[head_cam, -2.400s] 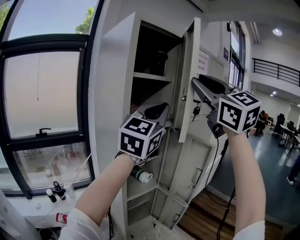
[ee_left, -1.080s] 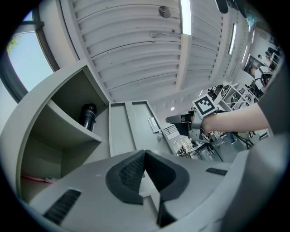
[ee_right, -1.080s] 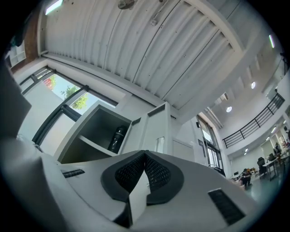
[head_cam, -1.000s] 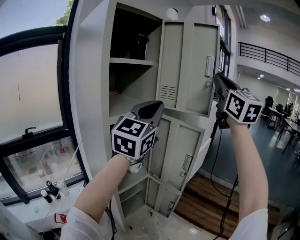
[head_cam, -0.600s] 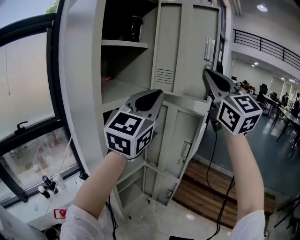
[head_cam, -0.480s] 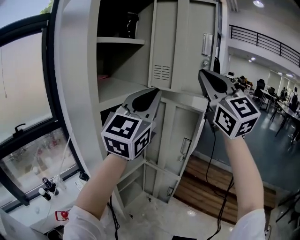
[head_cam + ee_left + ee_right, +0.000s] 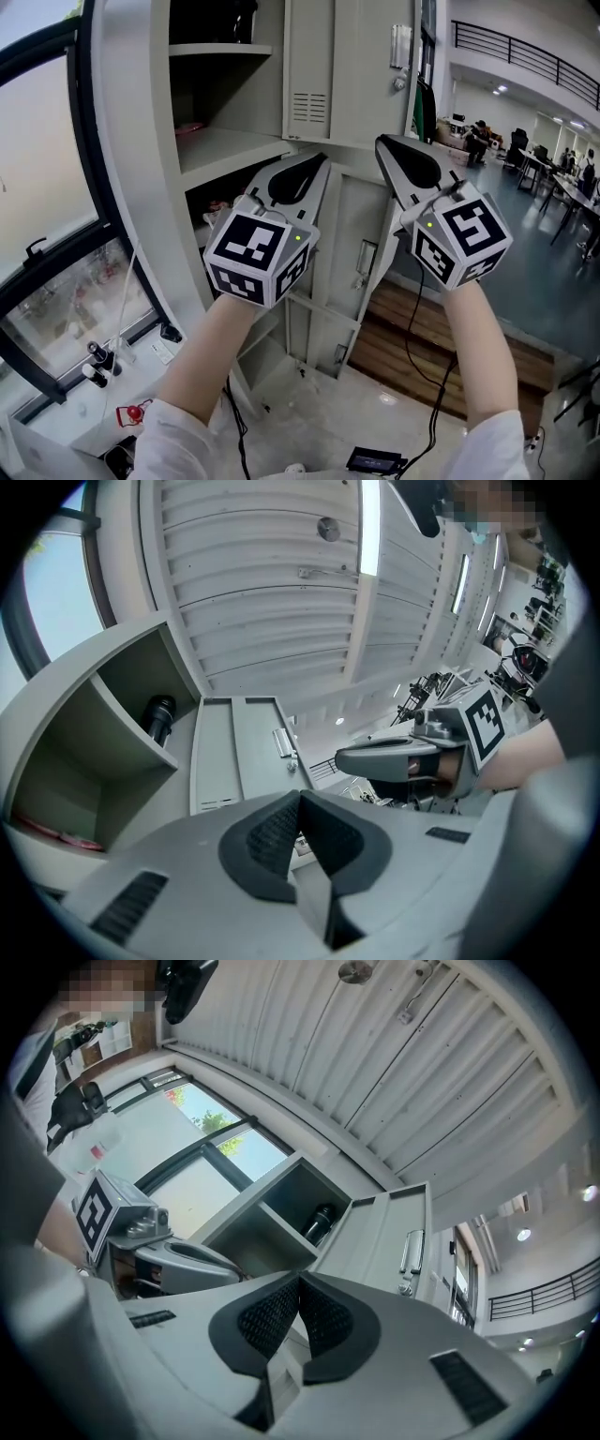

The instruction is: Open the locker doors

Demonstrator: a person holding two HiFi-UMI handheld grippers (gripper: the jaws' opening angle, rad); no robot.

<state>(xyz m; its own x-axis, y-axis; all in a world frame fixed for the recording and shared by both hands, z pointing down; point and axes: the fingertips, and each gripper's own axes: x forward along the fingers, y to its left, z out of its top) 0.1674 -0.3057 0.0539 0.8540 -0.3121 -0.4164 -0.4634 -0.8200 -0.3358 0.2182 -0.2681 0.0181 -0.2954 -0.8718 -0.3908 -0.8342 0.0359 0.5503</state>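
Note:
The grey locker's upper door [image 7: 347, 66] stands swung wide open, its handle [image 7: 400, 47] near the far edge. Behind it are a shelf [image 7: 234, 141] and a dark compartment. A black bottle [image 7: 159, 719] stands on the top shelf. The lower door [image 7: 349, 225] hangs ajar. My left gripper [image 7: 314, 167] and right gripper [image 7: 384, 145] are held side by side in front of the lower door, touching nothing. Both are shut and empty: the left gripper [image 7: 300, 799] and the right gripper [image 7: 300, 1283] each show their pads meeting.
A large window [image 7: 56, 234] is at the left, with small bottles [image 7: 94, 361] on its sill. A black device [image 7: 373, 459] and cables lie on the floor below. An open office with desks [image 7: 553, 169] lies to the right.
The upper door has swung from edge-on to wide open. My right gripper has come away from its handle and dropped level with the left gripper. The view has tilted down.

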